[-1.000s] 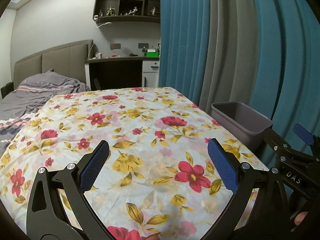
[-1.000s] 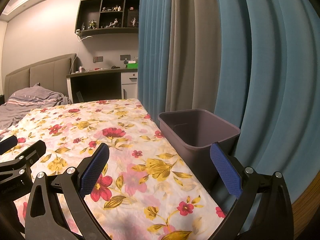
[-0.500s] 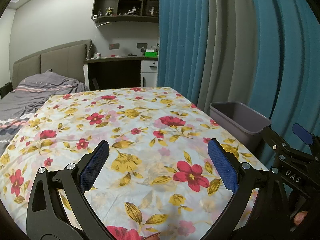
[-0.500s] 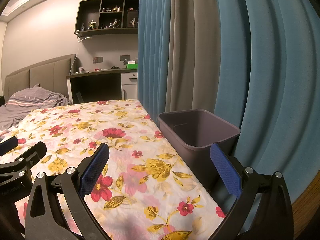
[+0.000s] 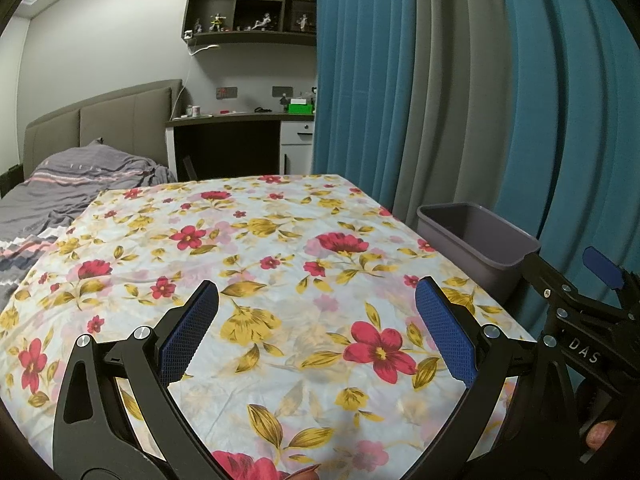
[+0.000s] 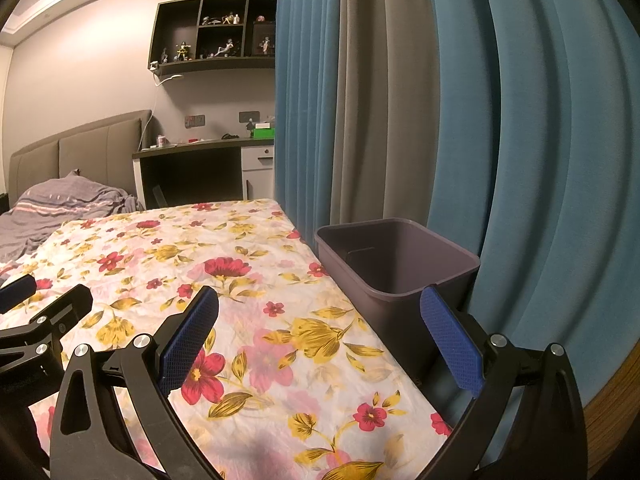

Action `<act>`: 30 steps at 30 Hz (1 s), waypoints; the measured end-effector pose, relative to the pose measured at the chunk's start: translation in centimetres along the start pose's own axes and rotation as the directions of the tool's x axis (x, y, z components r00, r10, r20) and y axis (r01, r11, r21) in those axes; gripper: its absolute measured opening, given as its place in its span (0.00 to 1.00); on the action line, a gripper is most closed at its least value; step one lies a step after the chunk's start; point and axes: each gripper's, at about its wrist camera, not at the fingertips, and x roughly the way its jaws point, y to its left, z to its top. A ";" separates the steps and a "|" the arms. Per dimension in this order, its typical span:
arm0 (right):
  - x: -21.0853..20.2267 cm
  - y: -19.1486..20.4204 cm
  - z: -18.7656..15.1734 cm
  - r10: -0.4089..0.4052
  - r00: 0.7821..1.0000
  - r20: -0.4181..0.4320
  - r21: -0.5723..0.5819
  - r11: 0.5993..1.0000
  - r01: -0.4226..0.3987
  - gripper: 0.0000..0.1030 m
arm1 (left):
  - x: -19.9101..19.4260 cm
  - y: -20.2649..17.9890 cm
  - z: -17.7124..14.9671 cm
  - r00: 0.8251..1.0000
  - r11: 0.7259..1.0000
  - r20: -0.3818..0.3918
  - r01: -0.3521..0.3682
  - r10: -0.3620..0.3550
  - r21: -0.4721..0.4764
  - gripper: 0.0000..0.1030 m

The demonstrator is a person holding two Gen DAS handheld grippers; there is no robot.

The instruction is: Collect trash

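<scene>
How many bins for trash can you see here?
1. A single grey bin stands off the right edge of the flowered table, against the blue curtain. Nothing shows inside it; another could sit out of view.

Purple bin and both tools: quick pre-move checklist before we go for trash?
1. Left tool open and holding nothing: ok, blue pads wide apart over the floral cloth.
2. Right tool open and holding nothing: ok.
3. Purple bin upright, mouth unobstructed: ok; it stands beside the table's right edge, against the curtain.
4. Bin has room: ok, the visible interior looks empty; the bottom is only partly seen.
5. Trash target located: not ok, no trash shows on the cloth in either view.
6. Tools apart from each other: ok, each shows at the edge of the other's view with a gap between.
</scene>
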 end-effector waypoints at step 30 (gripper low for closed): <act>-0.2 -0.2 0.3 0.000 1.000 0.004 0.007 1.000 0.000 0.94 | -0.1 -0.5 0.1 1.000 1.000 -0.001 0.009 -0.009 0.005 0.94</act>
